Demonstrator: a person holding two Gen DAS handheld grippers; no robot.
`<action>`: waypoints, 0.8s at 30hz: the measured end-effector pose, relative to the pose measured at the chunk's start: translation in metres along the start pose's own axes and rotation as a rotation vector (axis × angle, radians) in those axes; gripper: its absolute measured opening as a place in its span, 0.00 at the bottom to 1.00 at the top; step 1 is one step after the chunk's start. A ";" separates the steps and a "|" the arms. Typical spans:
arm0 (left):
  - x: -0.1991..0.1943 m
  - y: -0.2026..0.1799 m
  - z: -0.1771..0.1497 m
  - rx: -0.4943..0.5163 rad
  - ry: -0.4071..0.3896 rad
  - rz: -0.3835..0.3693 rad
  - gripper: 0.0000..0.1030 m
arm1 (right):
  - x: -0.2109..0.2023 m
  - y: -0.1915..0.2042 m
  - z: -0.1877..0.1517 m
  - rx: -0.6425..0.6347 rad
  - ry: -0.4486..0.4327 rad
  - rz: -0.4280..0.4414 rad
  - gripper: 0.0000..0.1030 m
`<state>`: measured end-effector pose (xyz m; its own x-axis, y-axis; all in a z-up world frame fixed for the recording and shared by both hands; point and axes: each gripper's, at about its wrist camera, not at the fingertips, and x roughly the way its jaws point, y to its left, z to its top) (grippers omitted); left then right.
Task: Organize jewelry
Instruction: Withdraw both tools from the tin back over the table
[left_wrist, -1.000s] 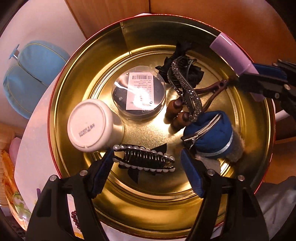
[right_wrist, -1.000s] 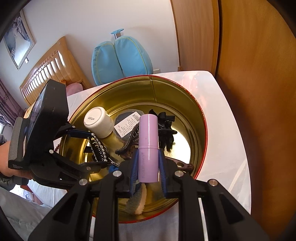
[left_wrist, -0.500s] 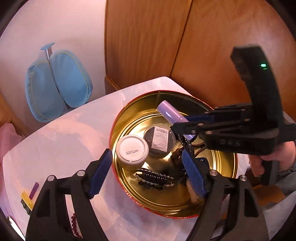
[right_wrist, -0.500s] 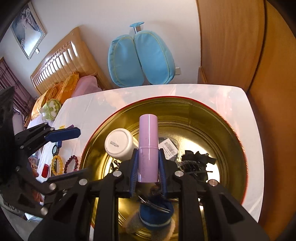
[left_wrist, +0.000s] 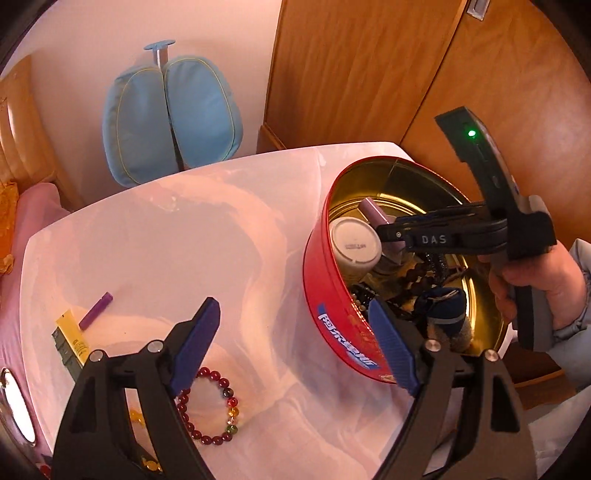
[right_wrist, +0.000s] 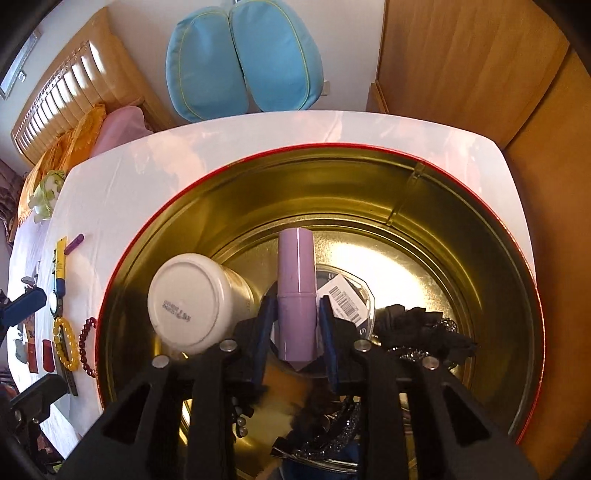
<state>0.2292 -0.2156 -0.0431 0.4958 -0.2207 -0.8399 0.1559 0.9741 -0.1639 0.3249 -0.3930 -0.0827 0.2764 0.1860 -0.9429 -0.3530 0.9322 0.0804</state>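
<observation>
A round red tin with a gold inside stands on the white table. My right gripper is shut on a lilac tube and holds it low inside the tin, beside a white jar; the tube also shows in the left wrist view. The tin also holds a barcoded round case, black hair clips and a blue pouch. My left gripper is open and empty above the table, left of the tin. A dark red bead bracelet lies below it.
A yellow tube and a small purple stick lie at the table's left. A yellow bead bracelet lies beside the red one. A blue cushion and wooden cupboard doors stand beyond the table.
My left gripper has pulled back out of the tin and swung left over the table. My right gripper has lowered the lilac tube deeper into the tin.
</observation>
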 end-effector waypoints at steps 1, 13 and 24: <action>-0.001 0.000 0.000 -0.001 0.000 0.008 0.78 | -0.008 0.001 -0.002 -0.003 -0.034 -0.020 0.63; -0.042 0.023 -0.039 -0.171 0.006 0.200 0.78 | -0.108 0.006 -0.061 -0.101 -0.392 0.158 0.92; -0.087 0.117 -0.117 -0.338 0.045 0.337 0.78 | -0.121 0.115 -0.086 -0.271 -0.342 0.364 0.92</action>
<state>0.1046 -0.0768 -0.0495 0.4322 0.1047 -0.8957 -0.2974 0.9542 -0.0319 0.1738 -0.3354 0.0131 0.3521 0.6123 -0.7079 -0.6841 0.6846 0.2518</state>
